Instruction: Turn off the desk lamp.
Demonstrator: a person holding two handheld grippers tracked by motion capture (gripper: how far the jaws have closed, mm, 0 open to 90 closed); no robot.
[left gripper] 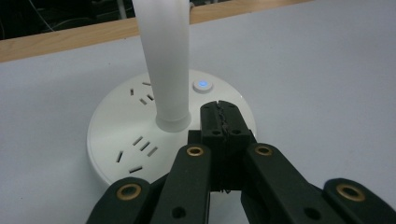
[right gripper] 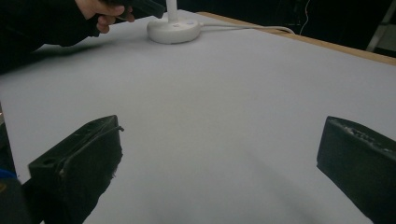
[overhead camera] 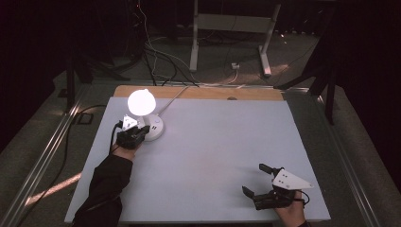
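Lamp base under the left gripper's tips

Left gripper [left gripper: 223, 120] clenched, empty, over the lamp base [left gripper: 126, 135]; button [left gripper: 203, 85] at its 11 o'clock. Right gripper [overhead camera: 257, 182] released.

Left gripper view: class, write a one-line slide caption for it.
Shut tongs poised over the round white lamp base, beside its stem and near the blue-lit button.

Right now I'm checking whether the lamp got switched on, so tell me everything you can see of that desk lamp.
The desk lamp is lit: its round head glows bright white. A white stem rises upright from a round, flat, plastic-looking base with socket slots and a button glowing blue. It stands at the table's far left; a white cord runs off the far edge. The shut left gripper hovers over the base, near the button; contact is unclear.
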